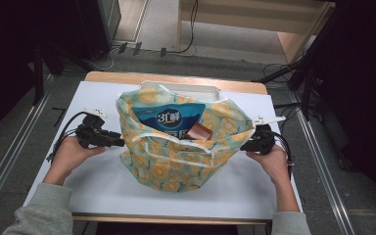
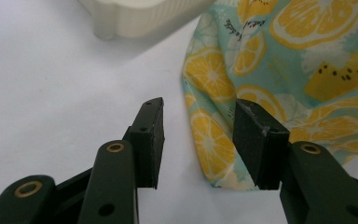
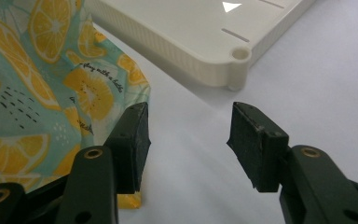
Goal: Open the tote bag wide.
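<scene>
A fabric bag [image 1: 176, 159] printed with yellow lemon slices on pale green stands open in the middle of the white table [image 1: 98, 186]. Inside it a blue snack packet [image 1: 169, 117] stands upright, with a small brown packet [image 1: 199, 131] beside it. My left gripper [image 1: 112, 142] is level at the bag's left side. In the left gripper view it [image 2: 199, 106] is open, with the bag's edge [image 2: 205, 140] lying loosely between the jaws. My right gripper [image 1: 247, 145] sits at the bag's right side. It [image 3: 189, 112] is open over bare table, its left jaw next to the fabric [image 3: 32, 93].
A cream plastic tray [image 1: 181, 87] lies flat behind the bag, near the table's far edge; its corner [image 3: 235, 60] is just beyond my right jaws, and its side [image 2: 135, 18] beyond my left jaws. Cables and stands crowd the floor around the table.
</scene>
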`<state>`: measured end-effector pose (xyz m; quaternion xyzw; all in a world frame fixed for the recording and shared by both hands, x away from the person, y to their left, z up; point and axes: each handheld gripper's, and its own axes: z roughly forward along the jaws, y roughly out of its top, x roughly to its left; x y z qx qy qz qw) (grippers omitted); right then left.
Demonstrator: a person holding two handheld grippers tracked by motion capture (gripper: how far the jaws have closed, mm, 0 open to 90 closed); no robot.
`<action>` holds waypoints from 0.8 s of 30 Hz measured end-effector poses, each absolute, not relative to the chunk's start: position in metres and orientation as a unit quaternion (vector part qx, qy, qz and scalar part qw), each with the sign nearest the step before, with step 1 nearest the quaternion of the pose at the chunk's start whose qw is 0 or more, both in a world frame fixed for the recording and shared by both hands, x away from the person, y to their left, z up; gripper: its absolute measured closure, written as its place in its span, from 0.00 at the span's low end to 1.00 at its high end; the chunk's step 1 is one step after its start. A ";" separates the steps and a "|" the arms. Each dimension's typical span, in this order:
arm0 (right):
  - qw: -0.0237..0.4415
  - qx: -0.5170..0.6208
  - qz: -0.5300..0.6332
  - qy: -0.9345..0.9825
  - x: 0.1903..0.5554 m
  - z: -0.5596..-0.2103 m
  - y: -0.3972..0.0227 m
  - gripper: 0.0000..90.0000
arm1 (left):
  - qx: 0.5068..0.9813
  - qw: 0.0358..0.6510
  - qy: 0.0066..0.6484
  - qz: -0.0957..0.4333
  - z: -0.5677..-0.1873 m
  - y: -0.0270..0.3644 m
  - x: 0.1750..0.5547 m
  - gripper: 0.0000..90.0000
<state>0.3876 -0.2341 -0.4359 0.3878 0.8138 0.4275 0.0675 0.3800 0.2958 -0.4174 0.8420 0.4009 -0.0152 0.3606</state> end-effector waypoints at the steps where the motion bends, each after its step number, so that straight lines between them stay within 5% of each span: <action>1: 0.066 0.390 0.425 0.814 0.387 -0.435 -0.234 0.54 | 0.839 0.366 0.403 -0.020 -0.417 0.296 0.380 0.58; 24: 0.051 0.386 0.438 0.810 0.379 -0.425 -0.232 0.56 | 0.838 0.376 0.394 -0.035 -0.407 0.291 0.376 0.50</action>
